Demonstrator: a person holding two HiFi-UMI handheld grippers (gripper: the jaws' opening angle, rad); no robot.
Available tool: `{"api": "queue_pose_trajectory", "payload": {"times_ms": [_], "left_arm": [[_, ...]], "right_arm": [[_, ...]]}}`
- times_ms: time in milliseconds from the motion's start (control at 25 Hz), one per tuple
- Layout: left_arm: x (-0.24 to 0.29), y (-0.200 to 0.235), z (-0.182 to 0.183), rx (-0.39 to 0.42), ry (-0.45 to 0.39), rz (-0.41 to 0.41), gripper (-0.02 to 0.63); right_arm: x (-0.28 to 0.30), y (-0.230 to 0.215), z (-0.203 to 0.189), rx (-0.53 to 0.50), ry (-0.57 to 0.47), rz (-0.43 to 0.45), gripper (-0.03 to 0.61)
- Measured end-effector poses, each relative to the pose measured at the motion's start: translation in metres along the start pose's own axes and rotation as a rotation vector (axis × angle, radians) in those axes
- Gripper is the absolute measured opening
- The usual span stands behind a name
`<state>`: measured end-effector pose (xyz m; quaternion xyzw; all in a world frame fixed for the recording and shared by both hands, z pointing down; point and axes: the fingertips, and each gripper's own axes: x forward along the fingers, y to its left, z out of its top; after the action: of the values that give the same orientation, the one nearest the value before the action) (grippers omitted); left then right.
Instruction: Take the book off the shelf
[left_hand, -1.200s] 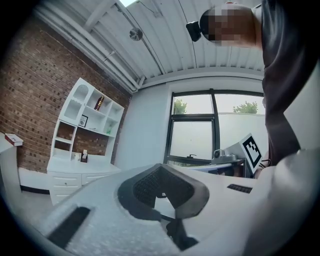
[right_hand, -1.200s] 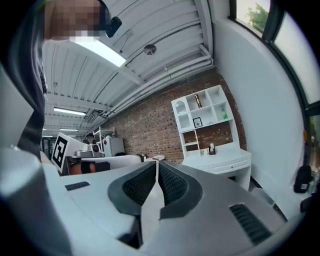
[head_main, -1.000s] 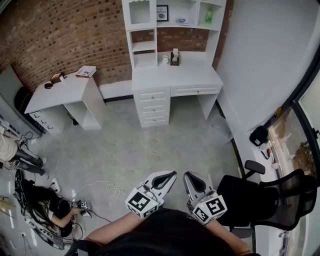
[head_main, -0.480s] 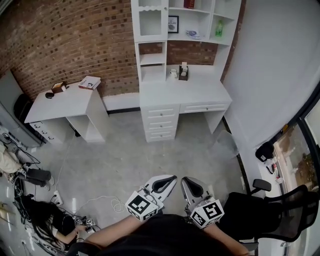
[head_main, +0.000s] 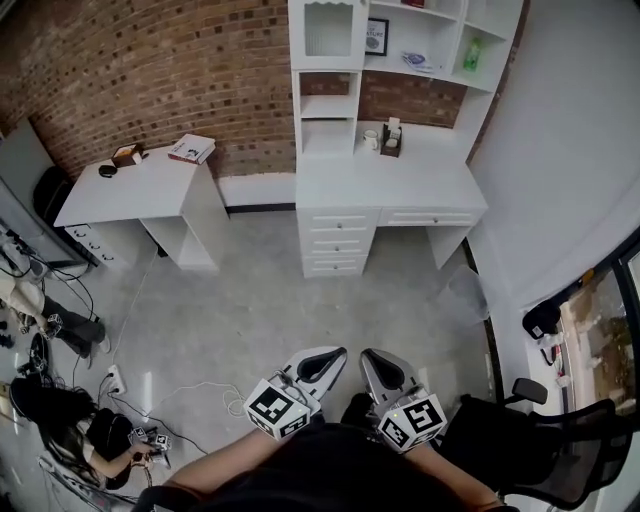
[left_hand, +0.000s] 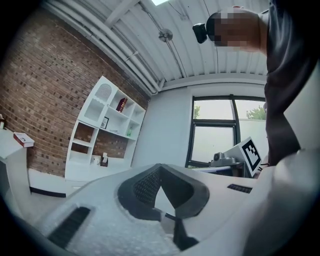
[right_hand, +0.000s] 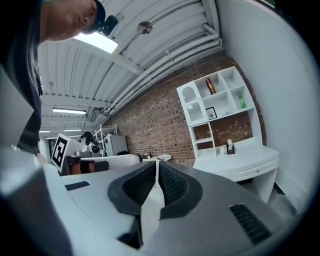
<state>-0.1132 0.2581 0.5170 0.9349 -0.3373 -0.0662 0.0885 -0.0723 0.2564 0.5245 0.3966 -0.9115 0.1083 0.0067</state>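
"Far side first: what do you count?"

"One dark red upright book (right_hand: 211, 86) in the tall white shelf unit's (head_main: 325, 100) top cubby. Two desks: white drawer desk (head_main: 390, 185) beneath, white side desk (head_main: 130, 190) left. My left gripper (head_main: 338, 352) and right gripper (head_main: 366, 354), near, are both pressed together, empty. One black mesh chair (head_main: 570, 450) near right."

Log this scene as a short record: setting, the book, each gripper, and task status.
Setting: white desk with a shelf hutch against a red brick wall
Book: dark red book, standing in the hutch's top middle compartment
Left gripper: shut, empty
Right gripper: shut, empty
Gap: both grippers well short of the desk, grey floor between
Status: book not yet taken
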Motion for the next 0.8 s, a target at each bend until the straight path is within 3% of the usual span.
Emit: {"api": "queue_pose_trajectory", "payload": {"times_ms": [360,800], "left_arm": [[0.068,0.037,0.012,0.037,-0.002,0.059,0.008],[0.218,0.059,0.019,0.057,-0.031,0.099,0.008]], "right_arm": [[0.047,-0.066,0.028,-0.007,-0.01,0.09,0.026],[0.049,-0.22,0.068,-0.014,-0.01,0.106,0.026]]}}
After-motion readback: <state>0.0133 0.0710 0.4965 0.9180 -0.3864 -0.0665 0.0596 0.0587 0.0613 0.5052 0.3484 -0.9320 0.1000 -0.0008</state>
